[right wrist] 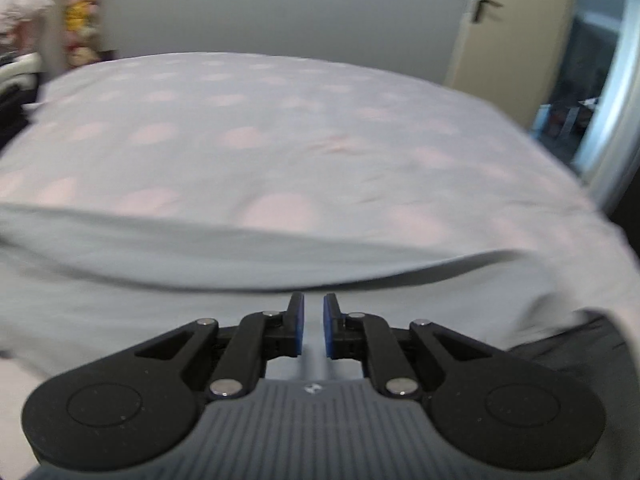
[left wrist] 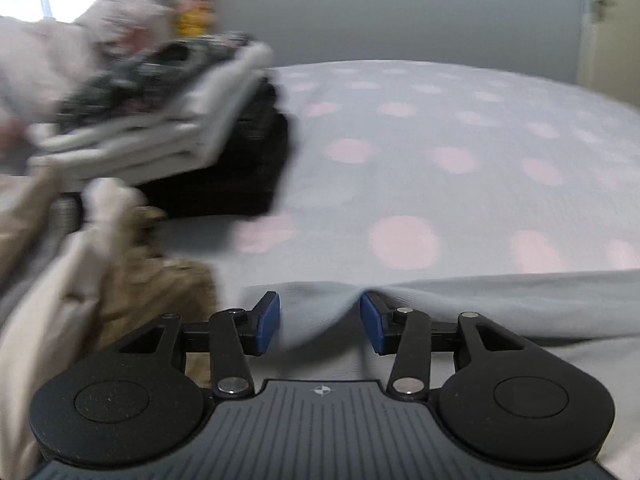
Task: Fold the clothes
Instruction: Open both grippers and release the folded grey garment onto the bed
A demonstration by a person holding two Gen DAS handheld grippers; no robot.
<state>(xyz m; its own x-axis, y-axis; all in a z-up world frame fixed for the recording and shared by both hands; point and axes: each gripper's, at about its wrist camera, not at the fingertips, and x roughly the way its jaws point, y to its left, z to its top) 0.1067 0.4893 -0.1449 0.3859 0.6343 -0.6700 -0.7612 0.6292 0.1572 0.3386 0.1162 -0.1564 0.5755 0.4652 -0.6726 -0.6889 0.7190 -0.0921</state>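
1. Far left, left wrist view: a loose heap of beige and tan clothes (left wrist: pixel 120 280) lies at the bed's edge, blurred; individual pieces cannot be told apart.
2. Behind that heap, a stack of folded garments (left wrist: pixel 172 120): pale folded layers with a dark patterned piece on top, resting on a black folded item (left wrist: pixel 248 168). The stack sits on the bed, well apart from the gripper.
3. The bed cover (left wrist: pixel 440 140) is pale grey with pink dots and fills the middle and right of both views.
4. The light grey garment (left wrist: pixel 500 304) lies spread across the near part of the bed, its far edge running left to right in front of both cameras.
5. Left gripper (left wrist: pixel 320 322): jaws apart. A raised fold of the grey garment stands in the gap between the blue pads (left wrist: pixel 267 322); the right pad is at the fold's crease, the left pad is clear of the cloth. No clamping visible.
6. Right gripper (right wrist: pixel 313 330): jaws nearly together, a narrow gap remaining between the blue pads (right wrist: pixel 299 330). Grey cloth shows through the gap below, but the pads do not appear to press on it.
7. In the right wrist view, the garment (right wrist: pixel 200 280) spans the frame ahead of the gripper, its far edge lifted slightly in a shallow curve above the bed cover (right wrist: pixel 280 140).
8. Far right: a cream door (right wrist: pixel 516 24) with a lever handle, standing ajar, beside a grey wall (right wrist: pixel 280 8).
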